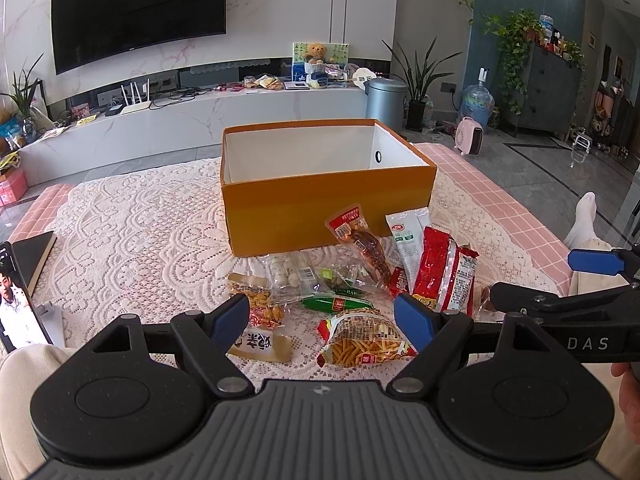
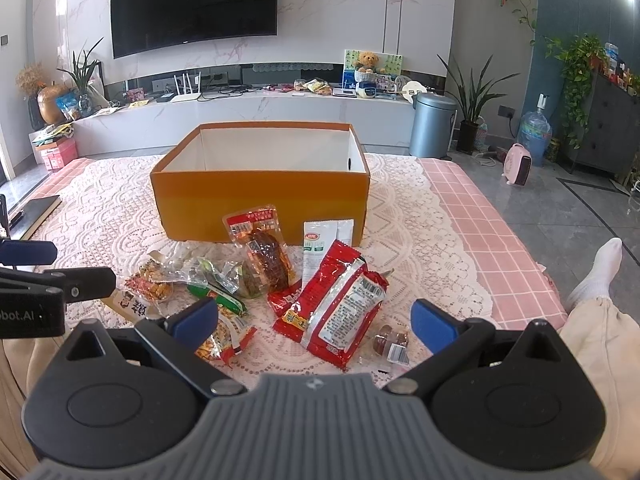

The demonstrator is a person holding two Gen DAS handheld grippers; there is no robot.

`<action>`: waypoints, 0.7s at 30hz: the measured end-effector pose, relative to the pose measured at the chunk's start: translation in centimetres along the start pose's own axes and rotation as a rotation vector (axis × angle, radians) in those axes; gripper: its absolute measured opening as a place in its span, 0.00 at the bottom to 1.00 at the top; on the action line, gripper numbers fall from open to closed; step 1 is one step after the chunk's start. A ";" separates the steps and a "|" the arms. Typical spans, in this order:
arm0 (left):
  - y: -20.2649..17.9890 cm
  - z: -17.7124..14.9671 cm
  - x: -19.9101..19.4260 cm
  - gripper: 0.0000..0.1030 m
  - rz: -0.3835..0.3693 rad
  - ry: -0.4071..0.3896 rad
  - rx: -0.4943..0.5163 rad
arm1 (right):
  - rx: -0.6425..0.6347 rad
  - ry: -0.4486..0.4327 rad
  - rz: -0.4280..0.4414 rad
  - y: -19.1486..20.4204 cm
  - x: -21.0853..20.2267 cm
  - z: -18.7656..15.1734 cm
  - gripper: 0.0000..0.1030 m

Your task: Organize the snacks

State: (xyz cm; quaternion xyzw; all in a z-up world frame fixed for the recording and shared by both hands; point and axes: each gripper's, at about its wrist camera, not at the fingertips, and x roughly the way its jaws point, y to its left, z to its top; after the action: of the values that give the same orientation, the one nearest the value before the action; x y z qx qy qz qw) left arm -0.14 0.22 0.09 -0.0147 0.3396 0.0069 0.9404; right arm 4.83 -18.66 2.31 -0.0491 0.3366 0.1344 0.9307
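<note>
An open orange box (image 1: 320, 216) (image 2: 260, 204) with a white, empty-looking inside stands on the lace-covered table. A pile of snack packets lies in front of it: a large red packet (image 1: 444, 276) (image 2: 340, 304), a white sachet (image 1: 406, 236) (image 2: 320, 240), a dark meat packet (image 1: 364, 244) (image 2: 264, 256), a green sausage (image 1: 334, 304) (image 2: 218, 298), a stick-snack bag (image 1: 366, 340) (image 2: 224, 340). My left gripper (image 1: 322, 322) is open, empty, just above the near packets. My right gripper (image 2: 314, 320) is open, empty, over the red packet; it also shows in the left wrist view (image 1: 560, 280).
A phone (image 1: 16, 300) and a dark book (image 1: 34, 256) lie at the table's left edge. The person's leg and white sock (image 2: 600, 272) rest at the right. A pink checked cloth (image 2: 480, 216) covers the table's right side. A TV console and bin (image 2: 432, 126) stand behind.
</note>
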 end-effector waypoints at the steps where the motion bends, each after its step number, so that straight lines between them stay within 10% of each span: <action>1: 0.0 0.0 0.0 0.93 0.000 0.000 0.000 | -0.001 0.001 -0.002 0.0 0.0 0.0 0.97; 21: 0.0 0.0 0.0 0.93 0.001 0.000 0.000 | -0.011 0.017 -0.019 0.2 0.2 -0.1 0.97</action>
State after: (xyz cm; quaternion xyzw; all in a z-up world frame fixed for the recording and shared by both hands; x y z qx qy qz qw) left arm -0.12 0.25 0.05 -0.0148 0.3398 0.0072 0.9404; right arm 4.88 -18.47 2.10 -0.0586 0.3434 0.1271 0.9287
